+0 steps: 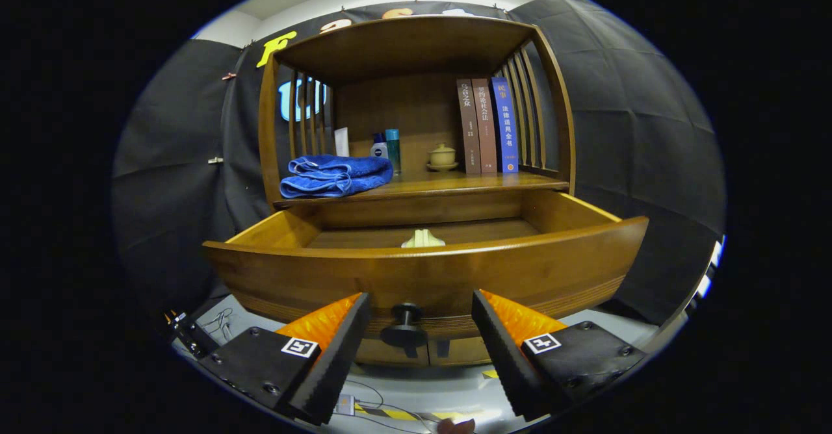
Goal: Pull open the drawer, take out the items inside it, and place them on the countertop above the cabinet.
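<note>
A wooden cabinet has its drawer (pixel 426 271) pulled out toward me. Inside the drawer, near the front wall, a small pale cream item (pixel 423 239) pokes up; most of it is hidden by the drawer front. The drawer's dark round knob (pixel 404 330) sits between my fingers, a little ahead of them. My gripper (pixel 421 314) is open, its fingers standing apart on either side of the knob without touching it. The countertop (pixel 455 184) lies just above the drawer.
On the countertop lie a folded blue towel (pixel 335 175), small bottles (pixel 387 150), a lidded ceramic pot (pixel 442 156) and three upright books (pixel 487 125) at the right. Slatted wooden sides and a top shelf enclose that space. Cables and striped tape lie on the floor below.
</note>
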### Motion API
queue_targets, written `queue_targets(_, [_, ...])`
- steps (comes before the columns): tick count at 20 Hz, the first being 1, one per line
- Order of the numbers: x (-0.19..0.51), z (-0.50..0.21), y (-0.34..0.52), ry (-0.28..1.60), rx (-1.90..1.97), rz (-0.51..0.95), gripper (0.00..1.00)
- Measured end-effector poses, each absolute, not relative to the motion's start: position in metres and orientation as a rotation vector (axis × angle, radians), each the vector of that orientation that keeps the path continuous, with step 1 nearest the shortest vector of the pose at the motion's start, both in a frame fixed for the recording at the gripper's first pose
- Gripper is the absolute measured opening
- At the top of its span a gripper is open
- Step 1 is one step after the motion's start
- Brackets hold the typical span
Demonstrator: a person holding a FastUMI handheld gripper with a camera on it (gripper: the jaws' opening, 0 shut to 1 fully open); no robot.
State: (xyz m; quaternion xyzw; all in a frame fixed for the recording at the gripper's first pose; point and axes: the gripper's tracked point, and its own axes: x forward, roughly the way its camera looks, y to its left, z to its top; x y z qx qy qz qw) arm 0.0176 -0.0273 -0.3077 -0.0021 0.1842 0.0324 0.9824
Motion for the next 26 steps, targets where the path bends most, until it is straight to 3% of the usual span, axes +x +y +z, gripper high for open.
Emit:
queue_targets(6, [0.029,-0.206,-0.037,0.363,-0.095,0.146,0.98])
queue_targets(10, [0.069,-0.176,-0.04,0.447,-0.094,0.188,0.99])
queue_targets(19, [0.174,-0.249,-0.068,0.792,-0.066,0.131,0.99])
queue_targets(26, [0.183,-0.323,-0.067,1.032,0.0,0.121,0.99])
